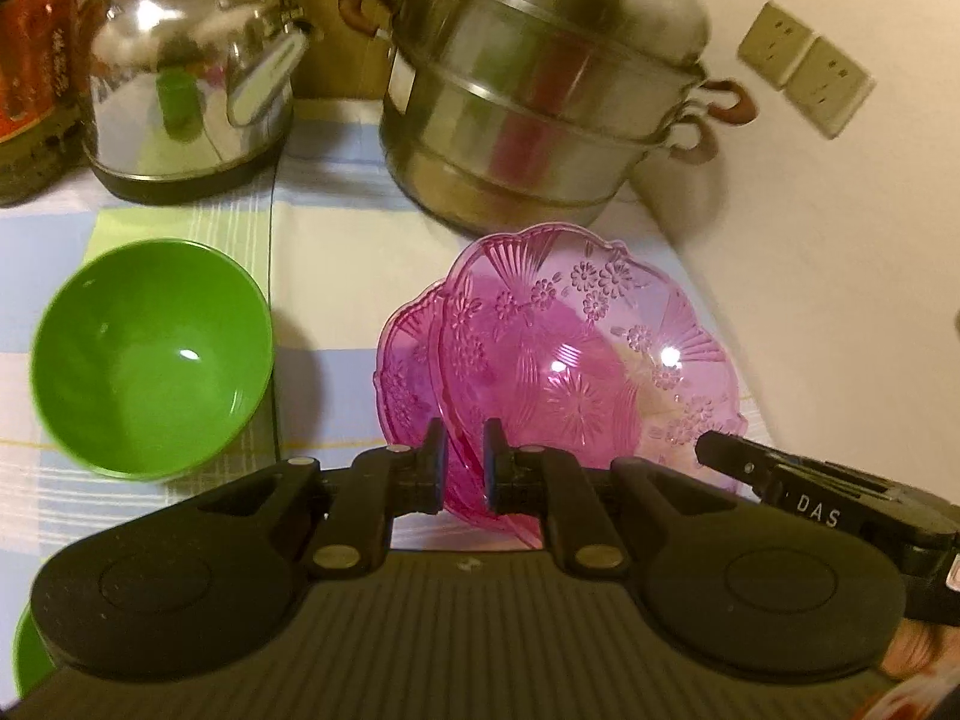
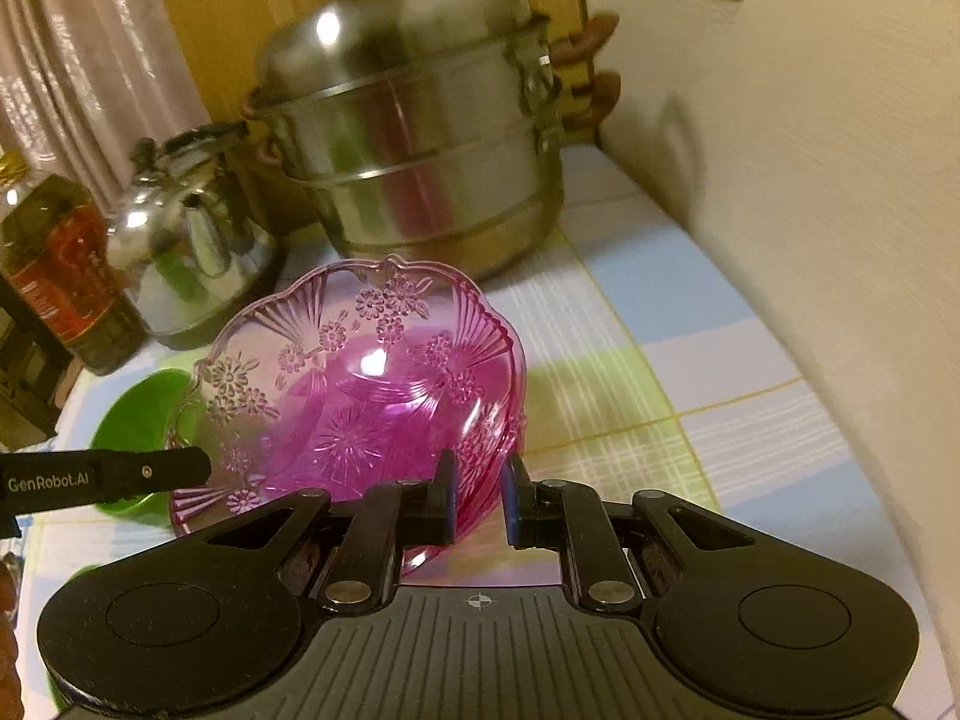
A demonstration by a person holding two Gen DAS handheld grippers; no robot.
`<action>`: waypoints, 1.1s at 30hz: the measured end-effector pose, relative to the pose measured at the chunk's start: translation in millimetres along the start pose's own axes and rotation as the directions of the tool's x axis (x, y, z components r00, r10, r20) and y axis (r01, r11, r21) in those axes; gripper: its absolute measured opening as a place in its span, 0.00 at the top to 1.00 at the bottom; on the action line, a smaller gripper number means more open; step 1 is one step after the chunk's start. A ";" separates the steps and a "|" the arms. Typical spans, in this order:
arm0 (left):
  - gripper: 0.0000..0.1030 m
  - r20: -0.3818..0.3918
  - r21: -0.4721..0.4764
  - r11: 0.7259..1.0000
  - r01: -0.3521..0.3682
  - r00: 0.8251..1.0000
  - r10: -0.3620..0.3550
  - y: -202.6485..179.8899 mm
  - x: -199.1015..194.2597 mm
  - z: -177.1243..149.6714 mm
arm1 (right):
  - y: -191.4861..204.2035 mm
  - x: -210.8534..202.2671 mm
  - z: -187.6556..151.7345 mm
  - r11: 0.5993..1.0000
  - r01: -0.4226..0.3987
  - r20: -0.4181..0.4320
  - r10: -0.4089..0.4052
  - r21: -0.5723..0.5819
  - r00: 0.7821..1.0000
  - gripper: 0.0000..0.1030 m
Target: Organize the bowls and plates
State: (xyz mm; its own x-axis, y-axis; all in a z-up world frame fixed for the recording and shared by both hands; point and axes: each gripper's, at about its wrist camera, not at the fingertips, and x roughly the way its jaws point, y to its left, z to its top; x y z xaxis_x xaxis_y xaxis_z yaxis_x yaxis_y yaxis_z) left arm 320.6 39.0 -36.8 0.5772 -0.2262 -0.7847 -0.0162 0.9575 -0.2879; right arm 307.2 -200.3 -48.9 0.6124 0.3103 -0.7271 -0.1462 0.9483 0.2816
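Note:
Two pink see-through patterned bowls (image 1: 576,354) are nested and tilted above the checked tablecloth (image 1: 336,192). My left gripper (image 1: 465,438) is shut on their near rim. My right gripper (image 2: 480,471) is shut on the same pink bowls (image 2: 360,396) at their right rim, and it shows in the left wrist view (image 1: 780,480) at the lower right. The left gripper's finger shows in the right wrist view (image 2: 120,474) at the left. A green bowl (image 1: 150,360) stands upright on the cloth left of the pink bowls; it also shows in the right wrist view (image 2: 138,414).
A tall steel steamer pot (image 1: 540,90) stands at the back by the wall (image 1: 840,240). A steel kettle (image 1: 192,84) and an oil bottle (image 1: 30,60) stand at the back left. Another green object (image 1: 30,660) peeks out at the lower left.

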 end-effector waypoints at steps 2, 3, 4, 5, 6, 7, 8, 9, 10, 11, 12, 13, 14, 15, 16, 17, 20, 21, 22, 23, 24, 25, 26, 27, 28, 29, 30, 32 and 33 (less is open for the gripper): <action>0.90 -0.021 -0.002 1.000 -0.012 1.000 0.012 2.2 13.4 2.6 | -1.5 14.7 3.6 1.000 0.010 -0.019 -0.010 -0.005 1.000 0.86; 0.90 -0.028 -0.001 1.000 -0.020 0.999 0.020 3.4 19.7 3.4 | -1.2 21.5 4.7 1.000 0.015 -0.027 -0.016 -0.010 0.999 0.86; 0.90 -0.034 0.001 1.000 -0.026 0.999 0.026 4.6 24.7 4.2 | -1.0 28.6 5.1 1.000 0.020 -0.036 -0.021 -0.015 0.999 0.86; 0.90 -0.039 0.002 1.000 -0.031 0.999 0.031 6.0 28.8 4.7 | -0.9 33.6 5.3 1.000 0.024 -0.042 -0.024 -0.020 0.999 0.86; 0.90 -0.043 0.001 0.999 -0.033 0.999 0.033 7.7 32.6 4.9 | -0.7 38.9 5.1 0.999 0.028 -0.048 -0.029 -0.027 0.998 0.86; 0.90 -0.048 0.000 0.999 -0.037 0.998 0.037 9.3 36.4 5.4 | -1.3 43.5 4.7 0.999 0.030 -0.053 -0.032 -0.031 0.998 0.86; 0.90 -0.053 -0.001 0.999 -0.040 0.998 0.040 10.5 39.8 5.7 | -1.3 47.7 4.4 0.999 0.031 -0.059 -0.033 -0.033 0.998 0.86; 0.90 -0.055 -0.002 0.999 -0.043 0.998 0.043 12.0 42.3 5.6 | -1.1 50.8 3.6 0.999 0.032 -0.063 -0.035 -0.036 0.997 0.86; 0.90 -0.058 -0.005 0.999 -0.046 0.997 0.046 13.8 45.5 5.7 | -0.9 54.2 3.2 0.999 0.033 -0.066 -0.036 -0.039 0.997 0.86; 0.90 -0.061 -0.007 0.999 -0.048 0.997 0.047 14.8 47.4 5.6 | 0.1 57.6 2.6 0.998 0.035 -0.067 -0.038 -0.045 0.997 0.86; 0.90 -0.063 -0.007 0.999 -0.049 0.997 0.048 16.1 49.5 5.1 | 0.7 60.5 2.0 0.998 0.037 -0.069 -0.040 -0.049 0.997 0.86; 0.90 -0.065 -0.008 0.999 -0.050 0.997 0.050 16.2 51.1 5.0 | 1.1 62.4 1.7 0.998 0.039 -0.068 -0.042 -0.053 0.997 0.86; 0.90 -0.067 -0.011 0.999 -0.051 0.996 0.050 16.7 52.4 4.8 | 2.1 64.8 1.7 0.998 0.040 -0.069 -0.044 -0.056 0.997 0.86; 0.89 -0.069 -0.012 0.999 -0.052 0.996 0.051 17.9 54.0 4.6 | 2.7 66.0 1.7 0.997 0.042 -0.068 -0.046 -0.058 0.997 0.86; 0.89 -0.071 -0.012 0.998 -0.054 0.996 0.053 18.1 55.4 4.6 | 2.9 67.1 1.5 0.997 0.043 -0.067 -0.047 -0.062 0.997 0.86; 0.89 -0.073 -0.013 0.998 -0.056 0.996 0.055 18.7 56.7 4.5 | 4.3 68.5 2.0 0.997 0.044 -0.068 -0.049 -0.067 0.996 0.86; 0.89 -0.073 -0.010 0.998 -0.063 0.995 0.062 19.0 59.0 4.4 | 6.6 70.4 0.3 0.995 0.049 -0.067 -0.055 -0.088 0.996 0.85; 0.89 -0.073 -0.010 0.998 -0.065 0.995 0.064 19.3 59.4 4.4 | 6.5 71.3 0.0 0.995 0.047 -0.070 -0.053 -0.089 0.996 0.85; 0.89 -0.073 -0.010 0.998 -0.067 0.995 0.066 18.8 59.6 4.6 | 7.4 72.0 -0.3 0.995 0.047 -0.071 -0.053 -0.090 0.996 0.85; 0.89 -0.070 -0.007 0.997 -0.071 0.995 0.070 17.9 59.5 4.8 | 8.3 73.3 -0.7 0.994 0.049 -0.071 -0.055 -0.095 0.996 0.85; 0.89 -0.069 -0.002 0.997 -0.077 0.995 0.076 16.7 59.9 4.6 | 8.9 73.7 -1.0 0.994 0.050 -0.068 -0.057 -0.102 0.996 0.85; 0.89 -0.070 0.000 0.997 -0.081 0.994 0.081 16.0 60.6 4.3 | 9.9 73.8 -1.6 0.993 0.052 -0.065 -0.059 -0.110 0.996 0.85; 0.89 -0.071 0.005 0.996 -0.085 0.994 0.085 15.6 61.6 4.1 | 10.0 74.1 -2.0 0.993 0.051 -0.063 -0.058 -0.110 0.996 0.85; 0.87 -0.072 0.015 0.996 -0.090 0.993 0.091 14.7 62.8 3.7 | 10.2 74.9 -2.0 0.993 0.050 -0.063 -0.057 -0.111 0.996 0.85; 0.87 -0.072 0.023 0.995 -0.093 0.993 0.095 14.6 64.1 3.4 | 10.0 75.0 -2.4 0.993 0.046 -0.061 -0.053 -0.113 0.997 0.85; 0.81 -0.065 0.023 0.996 -0.090 0.994 0.091 14.9 63.9 2.8 | 9.6 75.0 -2.7 0.993 0.042 -0.058 -0.049 -0.112 0.997 0.83; 0.76 -0.057 0.020 0.996 -0.087 0.994 0.088 15.9 62.8 2.2 | 8.6 74.6 -2.7 0.993 0.045 -0.051 -0.051 -0.111 0.997 0.81; 0.75 -0.035 0.011 0.996 -0.093 0.995 0.093 17.3 59.2 1.3 | 5.1 71.0 -2.9 0.994 0.046 -0.029 -0.049 -0.098 0.998 0.74; 0.75 -0.025 0.006 0.996 -0.094 0.995 0.094 17.8 57.4 1.2 | 2.8 69.4 -2.8 0.995 0.041 -0.020 -0.043 -0.087 0.999 0.72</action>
State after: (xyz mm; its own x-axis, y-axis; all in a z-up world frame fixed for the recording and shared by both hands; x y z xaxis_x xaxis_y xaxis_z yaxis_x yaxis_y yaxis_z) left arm 354.4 43.2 -86.3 0.5525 -0.1397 -0.8217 -0.0651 0.9756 -0.2096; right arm 347.1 -176.0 -100.4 0.6021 0.2705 -0.7512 -0.1879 0.9624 0.1960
